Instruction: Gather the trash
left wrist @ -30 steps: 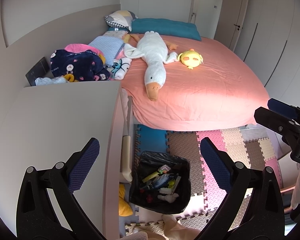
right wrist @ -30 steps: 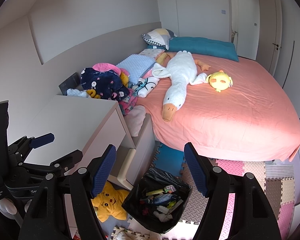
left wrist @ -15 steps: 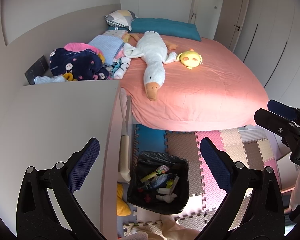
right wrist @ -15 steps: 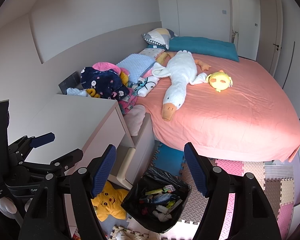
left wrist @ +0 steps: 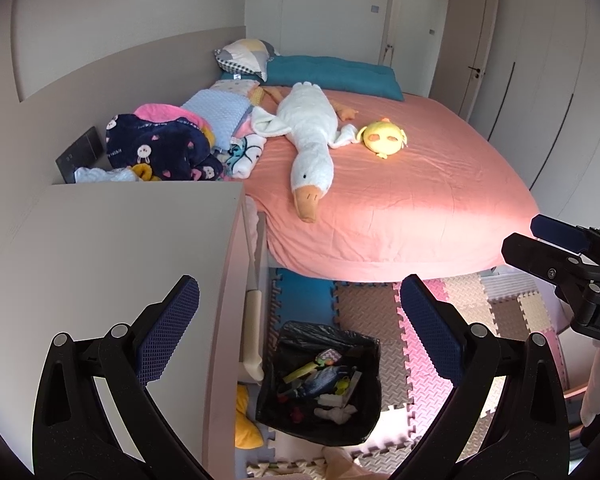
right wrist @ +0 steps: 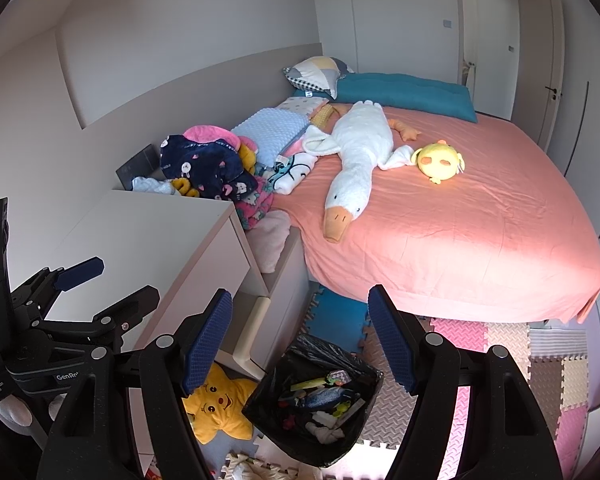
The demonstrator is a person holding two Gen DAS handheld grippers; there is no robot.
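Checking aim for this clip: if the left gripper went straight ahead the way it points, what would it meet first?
Probably the pink bed, near its foot edge; depth is unclear. The open left gripper holds nothing, and the trash bin lies below that line.

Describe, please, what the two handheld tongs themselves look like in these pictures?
Both are alike: the left tongs and the right tongs have matte black angular frames with silver rivets, and each finger carries a dark blue pad with a fine grid texture. White lettering marks the bodies: "GenRo" shows on the left one's housing. No cables or sleeves are visible.
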